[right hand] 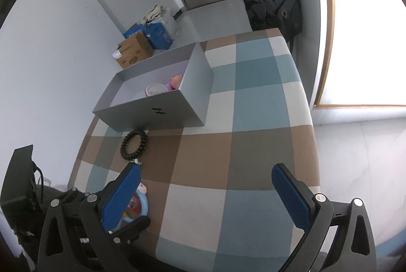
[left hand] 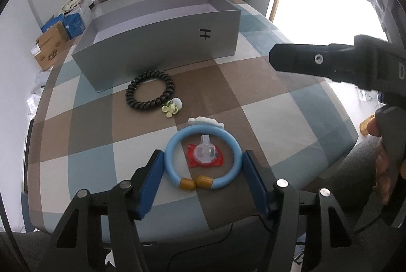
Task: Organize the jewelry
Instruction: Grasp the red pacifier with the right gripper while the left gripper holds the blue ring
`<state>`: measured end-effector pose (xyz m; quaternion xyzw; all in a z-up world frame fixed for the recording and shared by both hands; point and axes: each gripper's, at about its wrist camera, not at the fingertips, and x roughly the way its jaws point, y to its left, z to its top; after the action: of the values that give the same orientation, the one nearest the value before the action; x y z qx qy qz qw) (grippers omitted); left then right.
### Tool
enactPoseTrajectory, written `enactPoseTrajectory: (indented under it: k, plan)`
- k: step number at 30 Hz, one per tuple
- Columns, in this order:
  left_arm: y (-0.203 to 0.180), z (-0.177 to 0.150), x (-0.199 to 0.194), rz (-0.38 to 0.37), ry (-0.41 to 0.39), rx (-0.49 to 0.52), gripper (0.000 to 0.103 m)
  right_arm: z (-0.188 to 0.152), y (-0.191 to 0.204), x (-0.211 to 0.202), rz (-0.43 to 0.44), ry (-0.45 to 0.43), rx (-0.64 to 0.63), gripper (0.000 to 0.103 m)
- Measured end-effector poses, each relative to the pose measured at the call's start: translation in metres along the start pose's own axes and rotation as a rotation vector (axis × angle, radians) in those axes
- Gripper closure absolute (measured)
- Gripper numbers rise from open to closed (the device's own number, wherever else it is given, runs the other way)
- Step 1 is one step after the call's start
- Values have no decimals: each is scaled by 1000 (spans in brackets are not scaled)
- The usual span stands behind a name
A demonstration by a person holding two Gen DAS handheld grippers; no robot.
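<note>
Blue bangle [left hand: 203,157] flat on checked tabletop [left hand: 266,119], between blue pads of left tool [left hand: 203,168]; pads at its outer sides, no firm clamp visible. Red-and-clear clip [left hand: 205,154] lies inside bangle ring. Black spiral hair tie [left hand: 149,90] with pale flower charm [left hand: 171,108] between bangle and grey box [left hand: 162,43], just before box front wall. Box open-topped; pink and white items [right hand: 162,88] inside. Right tool [right hand: 205,193] spread wide, empty, above tabletop. Cardboard boxes [right hand: 134,50] on floor beyond.
</note>
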<state>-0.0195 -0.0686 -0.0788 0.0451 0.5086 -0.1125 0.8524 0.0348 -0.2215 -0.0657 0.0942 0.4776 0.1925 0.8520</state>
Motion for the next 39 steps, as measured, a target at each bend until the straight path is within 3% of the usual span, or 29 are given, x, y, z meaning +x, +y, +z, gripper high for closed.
enactPoseTrajectory:
  k: [14,19,23,31,33,35,39]
  plan:
    - [17,8,-6,-64,-39,-71,45,-2,-1,7,2,25,5,0]
    - [27,16,-22,-131,-103,-125,45,-2,-1,7,-28,18,-4,0]
    - [38,18,-28,-151,-136,-168,45,-2,1,2,-108,-9,-32,0]
    - [74,24,-54,-203,-227,-280,45,-5,9,-2,-80,3,-50,1]
    - [86,24,-57,-214,-237,-315,45,-8,17,-2,-57,6,-76,4]
    - [95,23,-58,-225,-244,-349,45,-12,29,2,-6,34,-116,17]
    - [107,22,-60,-235,-248,-389,45,-22,52,14,80,92,-187,29]
